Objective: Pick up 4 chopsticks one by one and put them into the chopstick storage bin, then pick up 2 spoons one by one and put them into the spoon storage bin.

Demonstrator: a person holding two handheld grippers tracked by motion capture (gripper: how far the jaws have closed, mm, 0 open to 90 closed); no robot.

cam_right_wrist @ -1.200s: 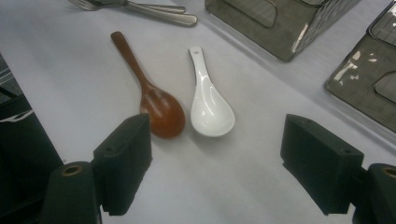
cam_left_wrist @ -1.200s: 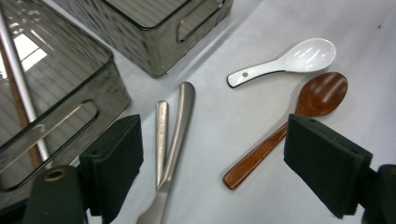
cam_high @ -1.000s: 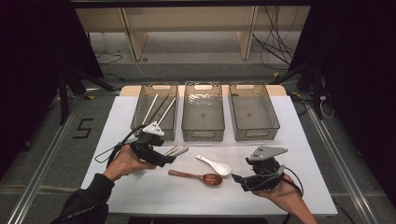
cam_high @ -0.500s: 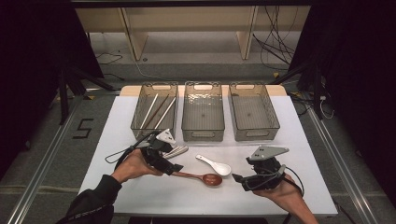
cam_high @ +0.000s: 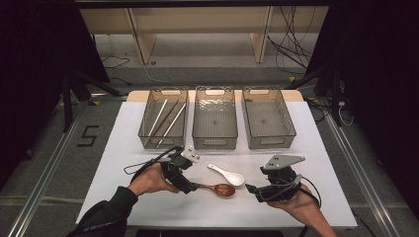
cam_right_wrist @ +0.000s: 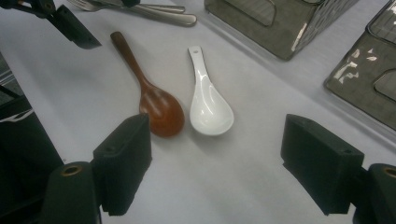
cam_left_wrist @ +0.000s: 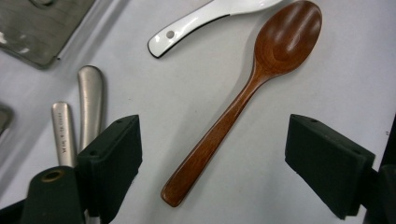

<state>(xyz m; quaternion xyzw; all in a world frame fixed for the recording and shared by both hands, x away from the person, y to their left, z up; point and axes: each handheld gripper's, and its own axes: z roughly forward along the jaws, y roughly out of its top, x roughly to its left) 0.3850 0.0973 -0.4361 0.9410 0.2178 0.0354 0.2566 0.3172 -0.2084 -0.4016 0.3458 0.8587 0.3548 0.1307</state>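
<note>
A brown wooden spoon [cam_high: 217, 188] lies on the white table, bowl to the right, beside a white ceramic spoon [cam_high: 227, 174]. My left gripper [cam_high: 190, 185] is open right at the wooden spoon's handle end. In the left gripper view the wooden spoon [cam_left_wrist: 247, 93] lies lengthwise in the gap of the left gripper [cam_left_wrist: 212, 154], touching neither jaw. My right gripper [cam_high: 253, 190] rests open to the right of both spoons. In the right gripper view the wooden spoon [cam_right_wrist: 149, 93] and the white spoon [cam_right_wrist: 208, 105] lie just beyond the empty right gripper [cam_right_wrist: 215, 158].
Three clear bins stand in a row behind: the left bin [cam_high: 164, 118] holds chopsticks [cam_high: 165, 118]; the middle bin [cam_high: 215, 118] and right bin [cam_high: 269, 118] look empty. Metal cutlery handles [cam_left_wrist: 88, 107] lie by my left gripper. The table's front edge is near both hands.
My left gripper has moved right, away from the metal cutlery and up to the wooden spoon's handle. The right gripper and both spoons have stayed put.
</note>
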